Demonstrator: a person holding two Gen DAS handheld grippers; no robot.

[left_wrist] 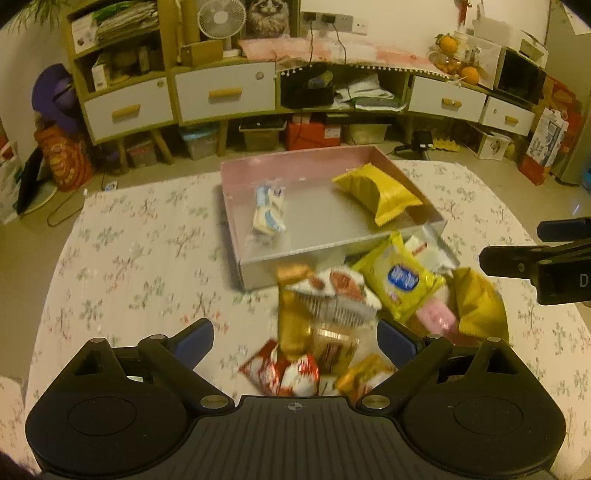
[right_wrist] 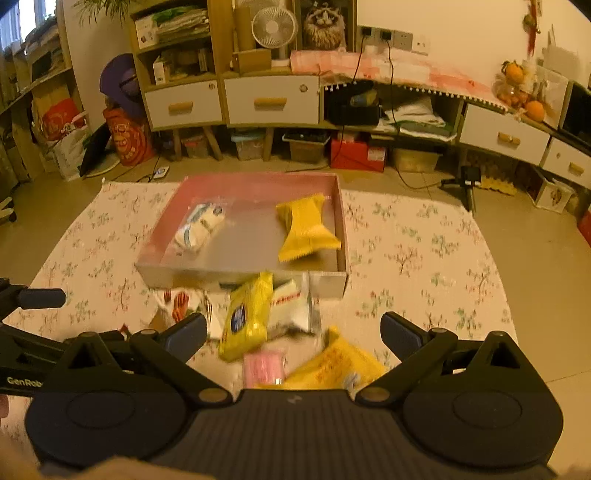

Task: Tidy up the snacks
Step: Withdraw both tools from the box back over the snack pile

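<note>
A pink box (left_wrist: 295, 254) (right_wrist: 184, 275) with a silver floor sits on the flowered cloth. It holds a white-and-blue packet (left_wrist: 269, 208) (right_wrist: 201, 225) and a yellow bag (left_wrist: 380, 194) (right_wrist: 306, 229). A heap of snacks lies in front of it: a yellow pack with a blue oval (left_wrist: 400, 280) (right_wrist: 247, 317), a white-and-red bag (left_wrist: 336, 291), a pink packet (right_wrist: 264, 367) and a yellow pouch (right_wrist: 332, 365). My left gripper (left_wrist: 295, 336) hangs open over the heap's left part. My right gripper (right_wrist: 294, 328) is open above the pink packet and pouch. Neither holds anything.
The flowered cloth (left_wrist: 129, 258) covers the table, with bare stretches left and right of the box. Beyond the far edge stand a low cabinet with white drawers (left_wrist: 225, 96), storage bins under it and a fan (right_wrist: 273, 27). Each gripper shows at the other view's edge.
</note>
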